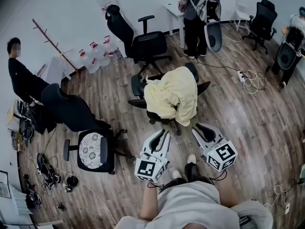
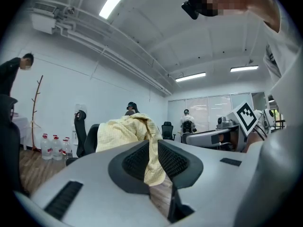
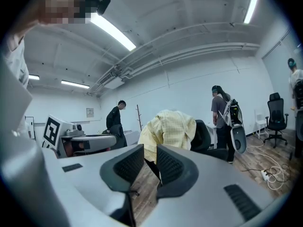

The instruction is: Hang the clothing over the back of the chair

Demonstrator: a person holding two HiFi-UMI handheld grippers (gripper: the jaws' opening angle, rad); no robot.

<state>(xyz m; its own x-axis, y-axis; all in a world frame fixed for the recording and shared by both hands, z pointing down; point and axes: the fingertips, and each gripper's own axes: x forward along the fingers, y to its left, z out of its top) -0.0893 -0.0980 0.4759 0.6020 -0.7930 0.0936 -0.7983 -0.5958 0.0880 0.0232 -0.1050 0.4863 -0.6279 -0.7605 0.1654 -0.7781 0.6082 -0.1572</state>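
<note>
Found pale yellow cloth garment (image 1: 171, 97) draped over back of black swivel office chair (image 1: 137, 86), ahead of both grippers, untouched. Found fingers of left gripper (image 1: 163, 132) and right gripper (image 1: 200, 126) narrowly apart, empty.

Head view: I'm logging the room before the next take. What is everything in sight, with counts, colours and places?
garment: one, pale yellow, draped over the middle chair
office chairs: four, black; one under the garment, one behind it, one lower left, one top right
water bottles: several, clear with red caps, upper left
coat rack: one, brown, upper left
bystander in black: one, at left
bystander in grey: one, at the white desk
power strip: one, white, on the floor, right
grippers: two, grey, bottom centre; left gripper and right gripper both open, empty
</note>
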